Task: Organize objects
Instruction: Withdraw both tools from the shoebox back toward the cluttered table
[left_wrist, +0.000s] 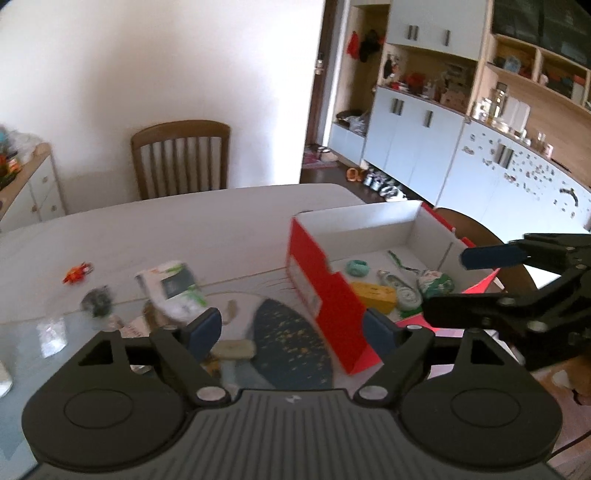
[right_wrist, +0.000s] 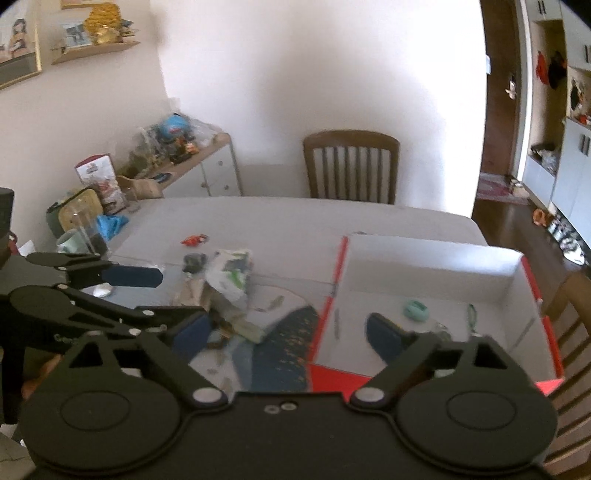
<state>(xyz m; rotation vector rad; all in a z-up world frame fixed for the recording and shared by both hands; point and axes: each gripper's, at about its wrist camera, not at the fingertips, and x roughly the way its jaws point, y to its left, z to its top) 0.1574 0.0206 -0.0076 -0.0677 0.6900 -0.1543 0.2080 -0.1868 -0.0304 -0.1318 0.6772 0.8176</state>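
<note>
Left wrist view: left tool (left_wrist: 291, 328) spread wide, empty, over the smooth pale tabletop (left_wrist: 184, 229). Red cardboard box (left_wrist: 321, 291), white inside, holds a yellow block (left_wrist: 373, 295) and blurry, perhaps plastic, bits. Right tool (right_wrist: 284, 332) gapes too, holding nothing.

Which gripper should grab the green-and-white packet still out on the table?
Left. The left gripper is open, empty, facing the packet. The right gripper, also open, sits by the red box.

Your left cam is looking right across the bench (left_wrist: 166, 221); right cam is looking left, close. Both are sharing the red box (left_wrist: 325, 295) and chair (right_wrist: 351, 162).
</note>
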